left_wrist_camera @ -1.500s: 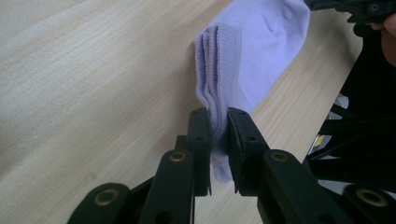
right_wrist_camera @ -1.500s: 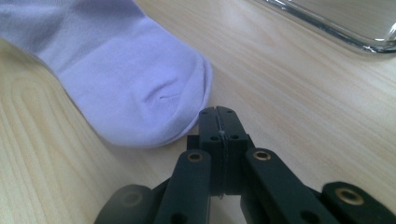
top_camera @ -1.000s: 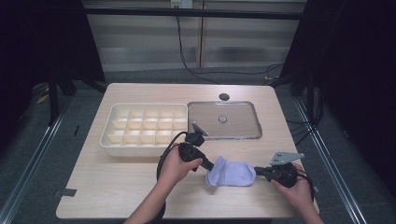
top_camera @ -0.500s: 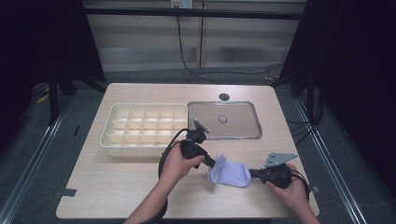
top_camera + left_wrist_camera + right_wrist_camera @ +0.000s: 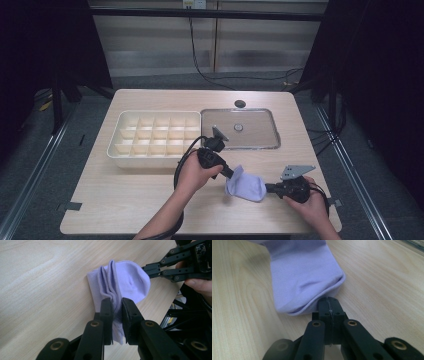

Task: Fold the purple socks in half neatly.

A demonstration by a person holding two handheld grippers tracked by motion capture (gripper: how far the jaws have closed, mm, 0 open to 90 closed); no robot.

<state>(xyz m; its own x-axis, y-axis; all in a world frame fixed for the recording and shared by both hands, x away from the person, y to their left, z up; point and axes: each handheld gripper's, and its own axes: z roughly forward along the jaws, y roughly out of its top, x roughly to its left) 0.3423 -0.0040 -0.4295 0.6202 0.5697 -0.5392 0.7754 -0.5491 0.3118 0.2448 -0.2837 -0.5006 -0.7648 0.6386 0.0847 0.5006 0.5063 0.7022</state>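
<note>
My left gripper [image 5: 116, 305] pinches the lilac sock's [image 5: 246, 184] bunched cuff, lower centre of the high view; my right gripper [image 5: 329, 305] sits closed at its toe — whether it holds fabric, I can't tell. Pull evenly — keep it flat.

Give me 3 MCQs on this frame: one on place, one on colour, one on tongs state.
1. Where does the sock lie?
A. in the divided tray
B. on the bare wood between the two tongs
C. on the metal tray

2. What colour is the sock?
A. pale purple
B. red
C. black

3. What are the left tongs doing?
A. hanging open above the divided tray
B. clamping the sock's bunched cuff end
C. gripping the metal tray's rim

Key: 1 B, the high view shows it on the table, in front of the divided tray and the metal tray. 2 A, lilac in all views. 3 B, the left gripper view shows folded fabric pinched between the jaws.
</note>
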